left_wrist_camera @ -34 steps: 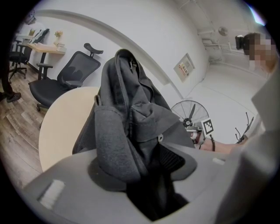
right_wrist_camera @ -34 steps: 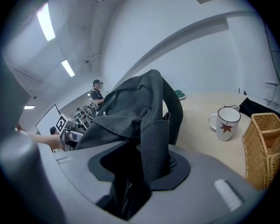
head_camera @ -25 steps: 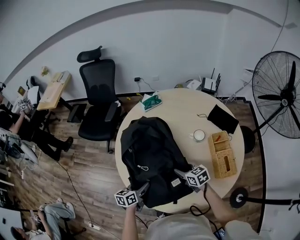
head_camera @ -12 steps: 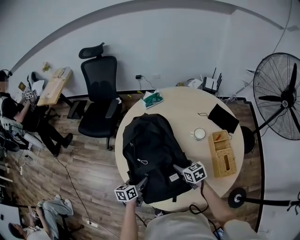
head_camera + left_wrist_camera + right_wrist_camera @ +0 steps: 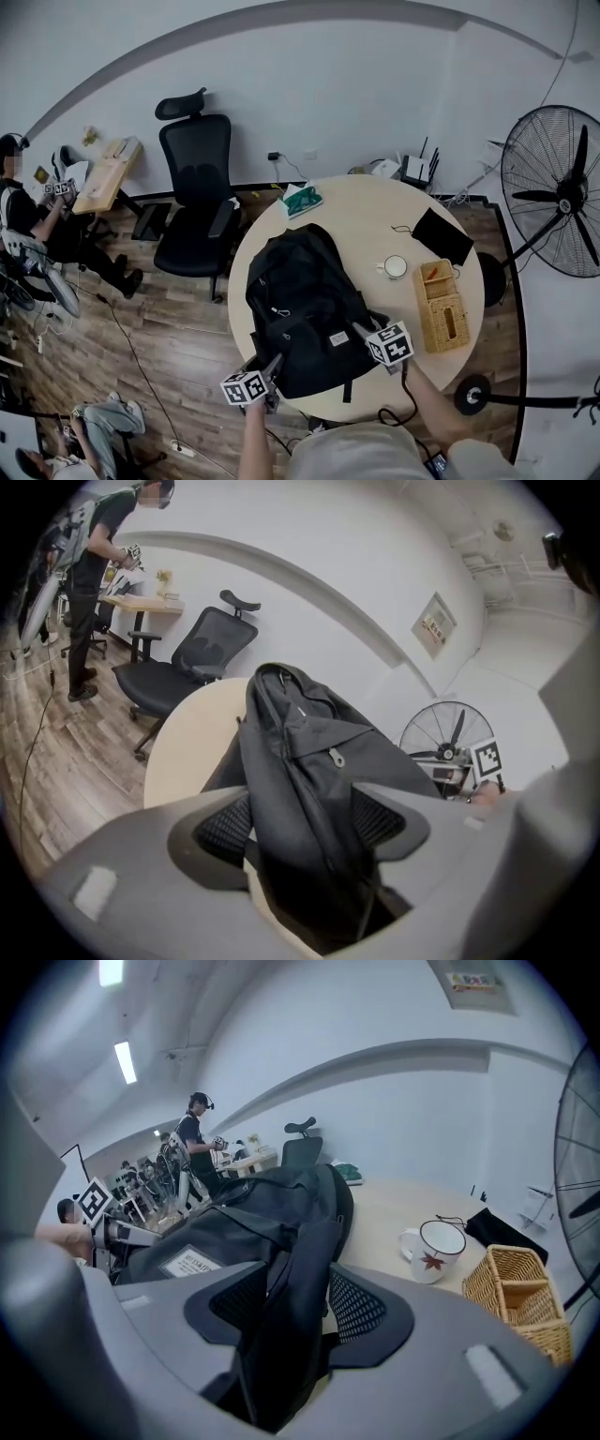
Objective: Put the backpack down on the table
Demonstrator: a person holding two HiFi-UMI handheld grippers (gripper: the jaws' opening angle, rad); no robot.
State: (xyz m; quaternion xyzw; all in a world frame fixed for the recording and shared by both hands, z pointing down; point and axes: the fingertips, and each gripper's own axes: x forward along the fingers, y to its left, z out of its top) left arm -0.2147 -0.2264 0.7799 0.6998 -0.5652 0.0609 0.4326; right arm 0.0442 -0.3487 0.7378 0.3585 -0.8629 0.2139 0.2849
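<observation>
Backpack inside left gripper, right gripper, jaws just-opened

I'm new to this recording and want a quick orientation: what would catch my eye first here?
A big black backpack lies on the round table, towards its near edge. The left gripper and right gripper are at the backpack's near end; their jaws have just been opening, with its fabric between them. A large fan stands at the right.
</observation>
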